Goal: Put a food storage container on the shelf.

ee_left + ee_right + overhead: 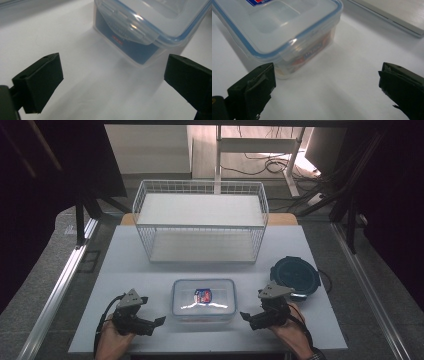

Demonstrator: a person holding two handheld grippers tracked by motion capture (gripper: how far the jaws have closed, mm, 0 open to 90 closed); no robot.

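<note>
A clear plastic food container (204,300) with a blue-sealed snap lid and a red and blue label stands at the table's front middle. My left gripper (152,314) is just to its left, pointing at it, jaws wide open with nothing between them. In the left gripper view the container (140,30) sits ahead of the open jaws (112,80), apart from them. My right gripper (252,309) stands open on the container's right side. In the right gripper view the box corner (282,27) lies close to the left jaw of that gripper (324,85), with no contact visible.
A white wire basket (200,227) with a pale board inside stands at the back middle of the white table (125,265). A dark round lidded dish (295,275) lies at the right, just behind my right gripper. Metal rails run along both table sides.
</note>
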